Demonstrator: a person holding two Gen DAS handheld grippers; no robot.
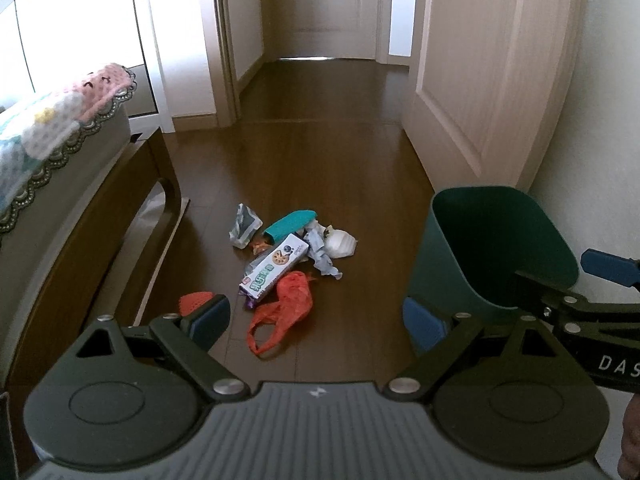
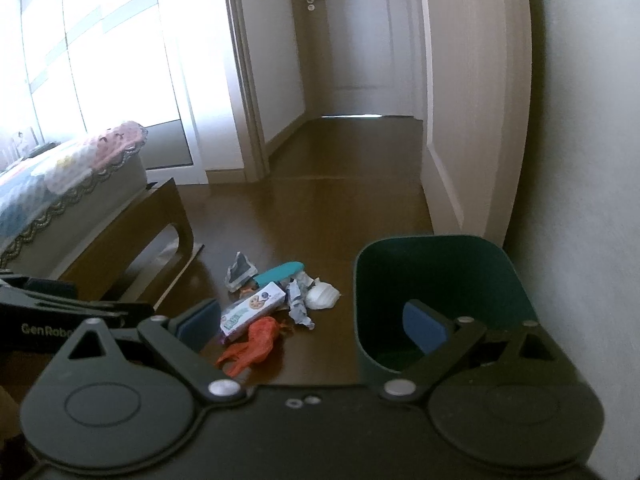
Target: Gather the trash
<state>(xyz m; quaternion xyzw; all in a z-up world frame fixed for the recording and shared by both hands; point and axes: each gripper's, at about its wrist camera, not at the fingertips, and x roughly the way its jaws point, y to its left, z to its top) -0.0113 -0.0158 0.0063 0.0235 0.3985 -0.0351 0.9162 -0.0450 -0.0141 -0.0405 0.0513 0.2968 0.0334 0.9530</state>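
Left gripper [image 1: 318, 322]: jaws spread wide, nothing between the blue pads [image 1: 212, 318], held above the floor [image 1: 320, 152]. Right gripper [image 2: 316, 322]: also spread wide and empty; its right pad sits in front of the bin's open mouth, contact can't be told.

Dark green bin [image 1: 492, 248] stands on the floor at the right, against the white wall [image 1: 592, 140], just in front of the open door [image 1: 492, 60].

Trash pile is mid-floor, left of the bin and apart from it: orange plastic bag [image 1: 286, 308] nearest the grippers, cookie box [image 1: 274, 268] lying flat just beyond and touching it, crumpled blue-white paper [image 1: 322, 254] to the box's right, white wad [image 1: 340, 242] at the pile's right edge, teal wrapper [image 1: 290, 228] behind the box, grey pouch [image 1: 244, 226] at the far left of the pile. A separate orange scrap [image 1: 196, 300] lies partly hidden behind the left gripper's left pad.

Wooden bed frame [image 1: 100, 216] with patterned blanket [image 1: 60, 120] runs along the floor's left edge.
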